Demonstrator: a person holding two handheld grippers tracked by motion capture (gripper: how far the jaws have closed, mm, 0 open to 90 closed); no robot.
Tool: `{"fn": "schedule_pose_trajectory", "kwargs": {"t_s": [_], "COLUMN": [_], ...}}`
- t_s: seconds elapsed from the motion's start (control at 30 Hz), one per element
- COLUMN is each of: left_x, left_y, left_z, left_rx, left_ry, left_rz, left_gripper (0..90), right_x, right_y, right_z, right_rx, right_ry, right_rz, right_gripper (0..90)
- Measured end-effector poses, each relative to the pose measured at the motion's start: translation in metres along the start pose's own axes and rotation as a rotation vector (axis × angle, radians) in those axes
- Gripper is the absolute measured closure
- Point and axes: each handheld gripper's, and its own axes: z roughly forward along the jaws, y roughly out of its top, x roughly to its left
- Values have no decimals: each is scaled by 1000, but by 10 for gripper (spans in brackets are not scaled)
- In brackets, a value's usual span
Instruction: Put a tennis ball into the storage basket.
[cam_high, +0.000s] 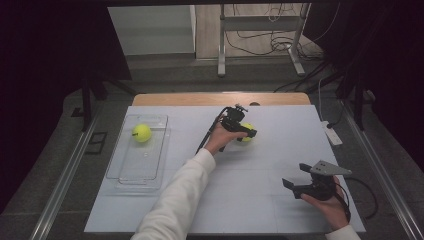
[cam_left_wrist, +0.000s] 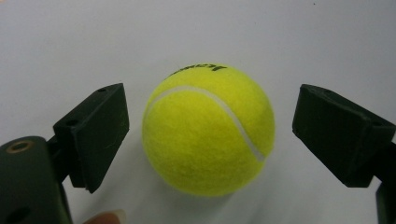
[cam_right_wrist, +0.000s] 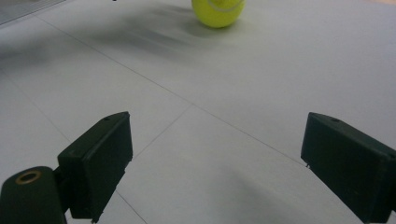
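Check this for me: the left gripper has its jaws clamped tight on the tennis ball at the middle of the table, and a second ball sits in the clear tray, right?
Not quite. The left gripper is open: in the left gripper view both jaws stand clear of the tennis ball between them. The second ball does sit in the clear tray.

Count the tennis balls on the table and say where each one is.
2. One tennis ball lies in the clear tray at the table's left. The other ball sits on the white surface mid-table, between the open jaws of the left claw, untouched. None looks hidden.
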Motion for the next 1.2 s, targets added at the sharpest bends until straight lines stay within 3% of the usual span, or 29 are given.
{"fn": "schedule_pose_trajectory", "kwargs": {"t_s": [0.37, 0.47, 0.5, 0.53, 0.8, 1.2], "left_x": [-2, -3, -3, -3, -4, -6], "left_y": [-2, -3, -3, -3, -3, -1], "left_z": [8, 9, 9, 9, 8, -9], "left_rx": [31, 37, 39, 36, 39, -49], "left_ry": [2, 8, 34, 39, 41, 25], "left_rz": [-2, 8, 19, 12, 25, 33], "left_gripper": [124, 183, 183, 248, 264, 267], "right_x": [0, 0, 0, 0, -1, -1], "right_y": [0, 0, 0, 0, 0, -1], "right_z": [0, 0, 0, 0, 0, -1], "right_rx": [1, 2, 1, 1, 4, 1], "right_ry": [-2, -3, -4, -4, -7, -8], "right_rz": [-1, -1, 0, 2, 0, 3], "right_gripper": [92, 92, 92, 92, 92, 92]}}
